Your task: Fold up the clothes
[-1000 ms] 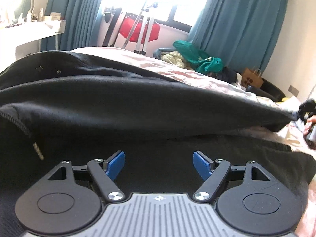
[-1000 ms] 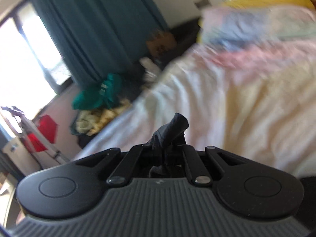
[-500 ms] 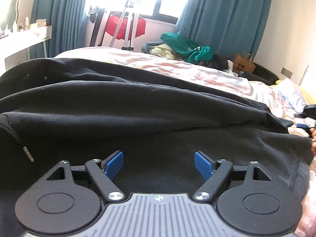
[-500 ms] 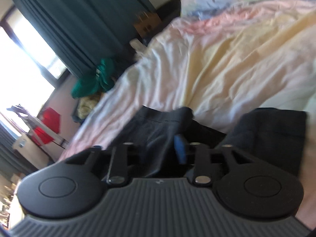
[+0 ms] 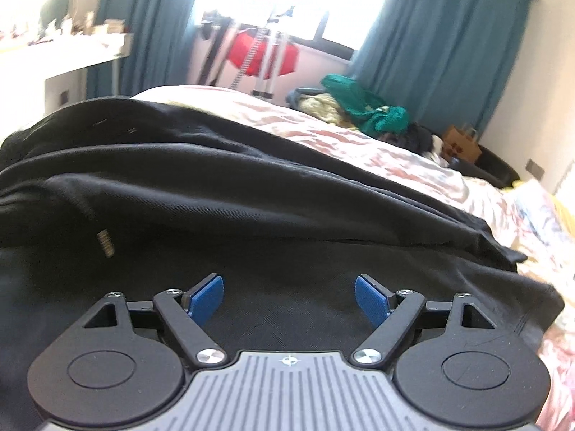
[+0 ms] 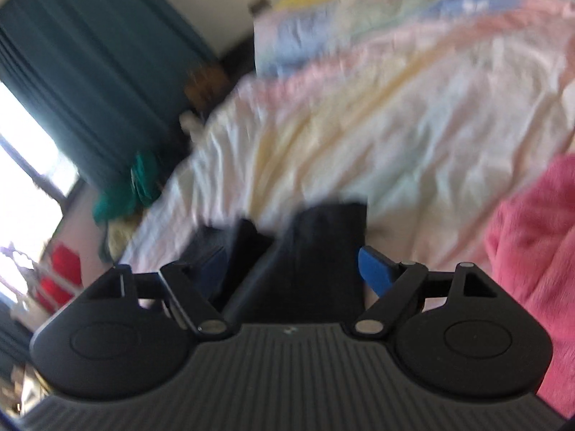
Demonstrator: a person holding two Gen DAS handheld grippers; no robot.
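Currently left gripper (image 5: 289,296) sits low over the black garment (image 5: 251,194), blue pads (image 5: 205,296) spread wide, nothing between them. Garment lies in long folds across the bed (image 5: 413,158), silver drawstring tip (image 5: 105,243) visible at left. Right gripper (image 6: 293,267) also spread wide; a dark end of the garment (image 6: 323,251) lies between its fingers, unclamped, on the pastel sheet (image 6: 413,136). Pink fabric (image 6: 532,233) just right of it. Right view is motion-blurred
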